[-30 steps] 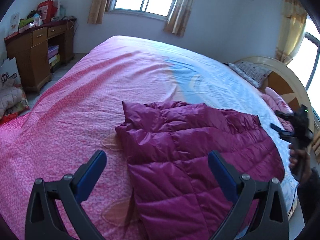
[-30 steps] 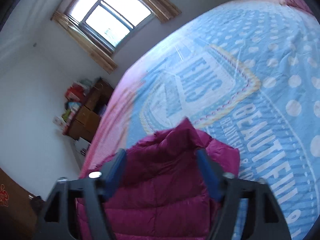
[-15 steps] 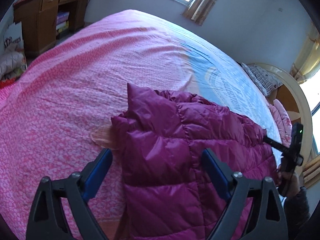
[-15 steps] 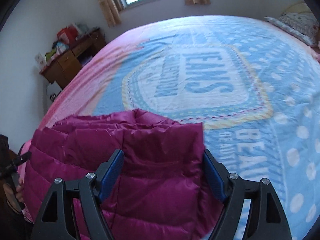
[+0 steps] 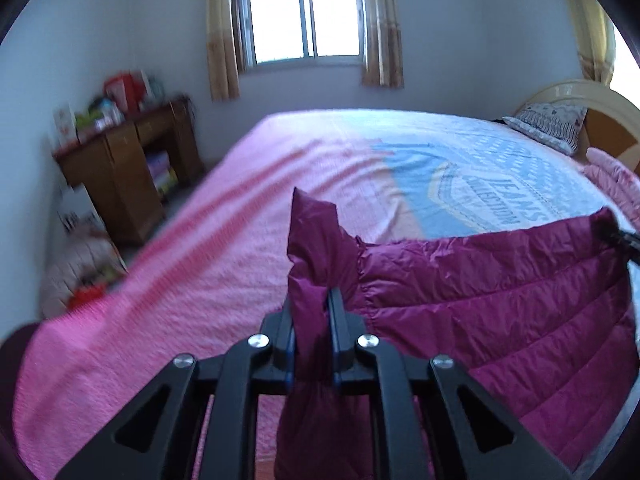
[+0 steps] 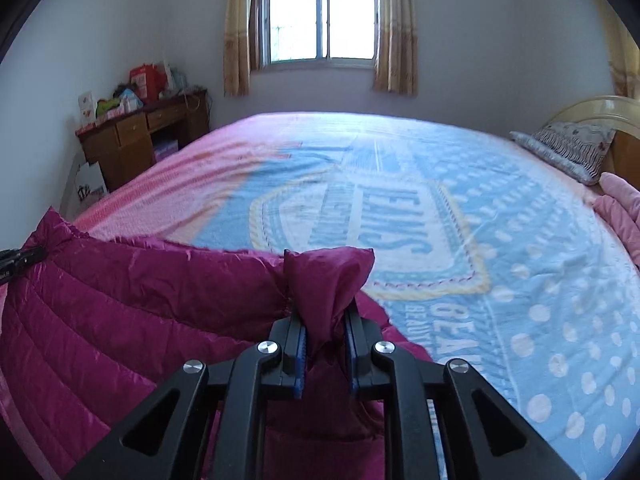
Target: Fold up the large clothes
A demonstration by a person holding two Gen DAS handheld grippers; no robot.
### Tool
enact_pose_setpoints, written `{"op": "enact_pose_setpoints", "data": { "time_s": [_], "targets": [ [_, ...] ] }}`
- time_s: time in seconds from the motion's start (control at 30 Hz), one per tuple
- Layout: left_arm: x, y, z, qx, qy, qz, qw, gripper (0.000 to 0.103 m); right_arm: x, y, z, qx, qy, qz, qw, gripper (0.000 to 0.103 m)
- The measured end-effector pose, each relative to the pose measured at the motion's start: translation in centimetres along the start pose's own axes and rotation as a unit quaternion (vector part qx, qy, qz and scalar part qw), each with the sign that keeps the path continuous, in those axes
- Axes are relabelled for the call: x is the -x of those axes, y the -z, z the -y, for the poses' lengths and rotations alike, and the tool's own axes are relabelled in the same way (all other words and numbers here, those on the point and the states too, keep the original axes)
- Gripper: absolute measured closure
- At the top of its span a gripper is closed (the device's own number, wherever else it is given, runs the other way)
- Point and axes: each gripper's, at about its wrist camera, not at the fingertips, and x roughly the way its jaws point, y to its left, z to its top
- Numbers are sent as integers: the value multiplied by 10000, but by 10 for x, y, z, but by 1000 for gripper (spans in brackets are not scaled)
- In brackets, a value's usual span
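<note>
Over the bed [image 5: 280, 184], left tongs [image 5: 311, 336] and right tongs [image 6: 325, 344] each pinching magenta jacket [image 5: 500, 300] corners

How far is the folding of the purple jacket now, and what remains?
Done: the purple down jacket lies on the bed, and each tool has pinched a corner of it. In hand: the left tool and the right tool are both shut on bunched fabric, with the edge between them lifted. Left: I see no finished fold yet; the lifted edge likely goes over next.
</note>
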Motion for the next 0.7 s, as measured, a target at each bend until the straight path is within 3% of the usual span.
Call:
{"op": "enact_pose_setpoints", "data": {
  "time_s": [0.1, 0.17, 0.27, 0.33, 0.43, 0.57, 0.7],
  "targets": [
    [9, -15, 4, -126, 31, 435, 9990, 90, 11, -13, 1, -109, 107, 269, 9995, 87],
    [-2, -28, 4, -85, -1, 404, 9991, 90, 8, -20, 1, -155, 219, 305, 9992, 87],
    [-38, -41, -6, 319, 38, 135, 9994, 90, -16, -28, 10, -286, 432, 174, 9985, 87],
    [-68, -39, -9, 486, -103, -247, 9985, 90, -37, -27, 13, -323, 566, -9, 9979, 87],
    [-98, -21, -6, 441, -308, -655, 9964, 90, -70, -13, 13, -320, 744, -378, 9960, 87],
    [-121, 7, 1, 442, -521, -1207, 9903, 81, -97, 6, 6, -186, 857, -755, 9933, 87],
    [-122, 4, 10, 280, -766, -1258, 9887, 79, -115, 10, -4, 165, 1039, -1121, 9881, 80]
  ]
}}
